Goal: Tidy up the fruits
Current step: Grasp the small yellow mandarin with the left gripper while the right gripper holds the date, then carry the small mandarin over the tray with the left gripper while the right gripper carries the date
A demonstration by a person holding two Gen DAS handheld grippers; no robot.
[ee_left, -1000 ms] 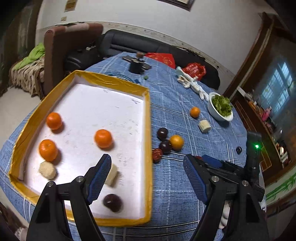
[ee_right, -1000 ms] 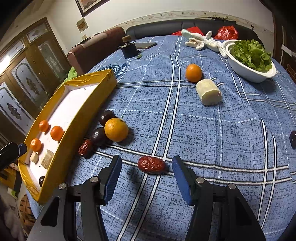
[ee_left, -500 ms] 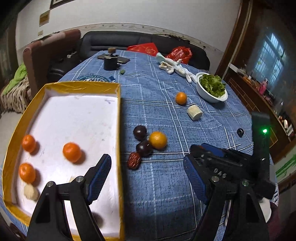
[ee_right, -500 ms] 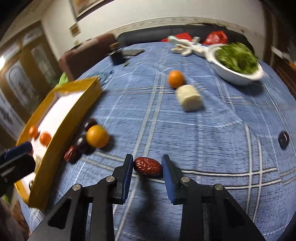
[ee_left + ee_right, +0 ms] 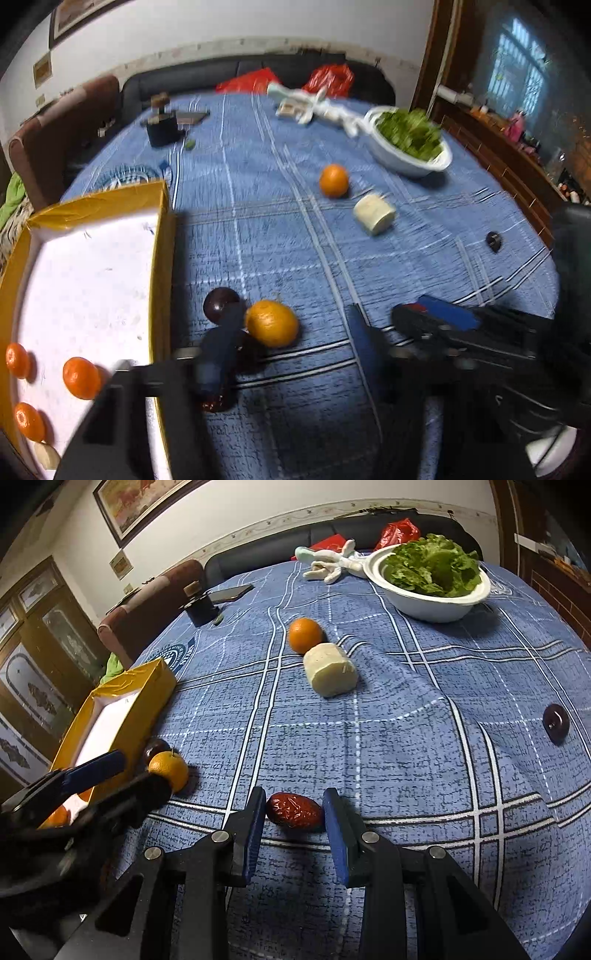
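Note:
My right gripper [image 5: 294,814] has its blue pads on either side of a red date [image 5: 294,811] on the blue tablecloth, touching it or nearly so. My left gripper [image 5: 291,343] is open over an orange [image 5: 272,323] and a dark plum [image 5: 220,305] beside the yellow box [image 5: 159,258]. The left gripper also shows in the right wrist view [image 5: 122,771] next to that orange [image 5: 169,770]. Three small oranges [image 5: 80,377] lie in the box. Another orange [image 5: 305,634] and a white cylinder piece [image 5: 330,669] lie farther back.
A white bowl of greens [image 5: 430,578] stands at the back right. A white glove [image 5: 328,563], a phone [image 5: 231,593] and a black cup [image 5: 201,609] lie at the far side. A dark button-like disc [image 5: 556,723] sits at right.
My right gripper narrowed from wide open to close around the red date. My left gripper swung right from over the box to over the orange and plum.

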